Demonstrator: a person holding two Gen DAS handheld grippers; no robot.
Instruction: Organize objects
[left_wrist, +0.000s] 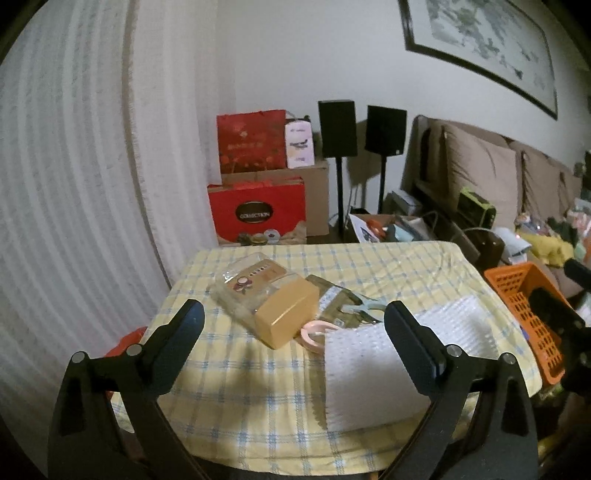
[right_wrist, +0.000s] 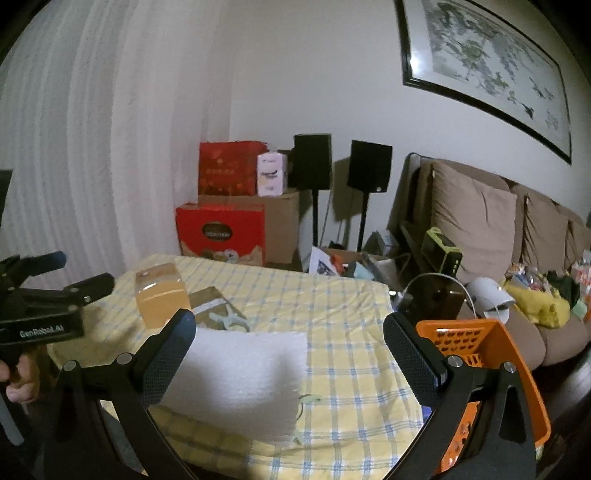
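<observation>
Both wrist cameras look slightly downward across the checked worktop (left_wrist: 258, 387), sharing the white sheet (right_wrist: 240, 373) and sofa (right_wrist: 476, 221)

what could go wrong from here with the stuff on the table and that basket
1. The orange basket sits at the table's right edge, seemingly partly past it; a nudge might tip it off.
2. The tan box, pink ring and clip lie crowded together, so the open left gripper may catch more than one.
3. The white foam sheet looks light and may slide on the checked cloth when grabbed.
</observation>
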